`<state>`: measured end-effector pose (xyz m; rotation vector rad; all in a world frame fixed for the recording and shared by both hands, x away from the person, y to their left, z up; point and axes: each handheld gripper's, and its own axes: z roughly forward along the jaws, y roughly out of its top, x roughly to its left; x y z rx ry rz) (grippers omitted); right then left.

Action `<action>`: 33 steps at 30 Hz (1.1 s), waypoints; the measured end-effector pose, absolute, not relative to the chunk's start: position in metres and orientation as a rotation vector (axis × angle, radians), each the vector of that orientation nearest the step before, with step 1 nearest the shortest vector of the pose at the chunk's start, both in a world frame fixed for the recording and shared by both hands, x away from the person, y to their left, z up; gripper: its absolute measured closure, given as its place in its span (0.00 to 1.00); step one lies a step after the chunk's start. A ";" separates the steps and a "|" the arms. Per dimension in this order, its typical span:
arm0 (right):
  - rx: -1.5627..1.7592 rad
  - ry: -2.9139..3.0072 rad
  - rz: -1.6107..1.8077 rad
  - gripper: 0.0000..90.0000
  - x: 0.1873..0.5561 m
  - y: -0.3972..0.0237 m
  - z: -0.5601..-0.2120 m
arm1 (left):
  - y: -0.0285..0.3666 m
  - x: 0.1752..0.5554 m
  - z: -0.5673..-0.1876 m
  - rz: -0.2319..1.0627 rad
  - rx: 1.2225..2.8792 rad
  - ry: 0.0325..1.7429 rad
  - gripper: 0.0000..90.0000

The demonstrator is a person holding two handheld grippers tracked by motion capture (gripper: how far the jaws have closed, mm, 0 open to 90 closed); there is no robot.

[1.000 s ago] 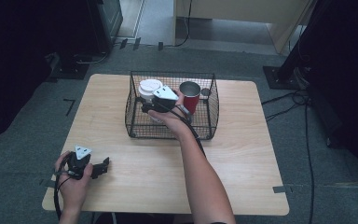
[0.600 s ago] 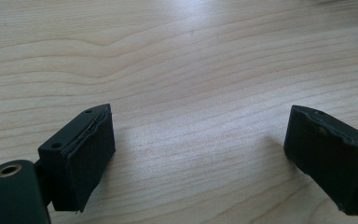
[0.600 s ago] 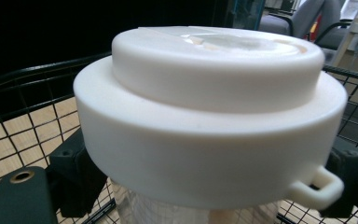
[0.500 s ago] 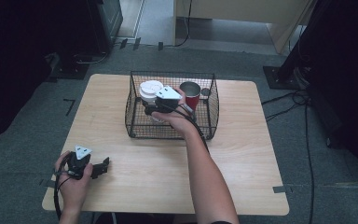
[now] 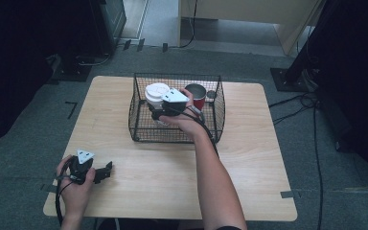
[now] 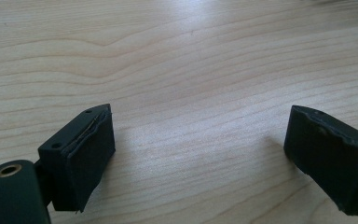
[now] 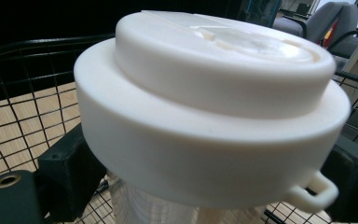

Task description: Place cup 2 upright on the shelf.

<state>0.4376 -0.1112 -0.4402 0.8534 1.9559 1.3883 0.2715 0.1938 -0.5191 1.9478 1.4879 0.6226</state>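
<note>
A clear container with a wide white lid (image 5: 156,91) (image 7: 205,107) stands upright in the black wire basket (image 5: 177,135) on the wooden table. Beside it on the right is a red cup (image 5: 197,97). My right gripper (image 5: 156,113) (image 7: 205,186) reaches into the basket, one jaw on each side of the container just under the lid. Its jaws have just been opening, and a gap shows at the right jaw. My left gripper (image 5: 106,170) (image 6: 200,154) rests open on the table near the front left, with only bare wood between its jaws.
The basket stands at the back middle of the table (image 5: 249,167). Its wire walls rise around the right gripper. Bare wood lies in front of the basket and to both sides. Cables (image 5: 311,103) run over the floor at the right.
The right hand has shifted slightly inside the basket beside the white-lidded container. The left hand and its gripper have kept still.
</note>
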 end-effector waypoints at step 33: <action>0.727 2.002 1.340 0.08 0.428 -0.141 -0.424 | 0.194 0.272 -0.519 0.624 1.948 1.487 0.11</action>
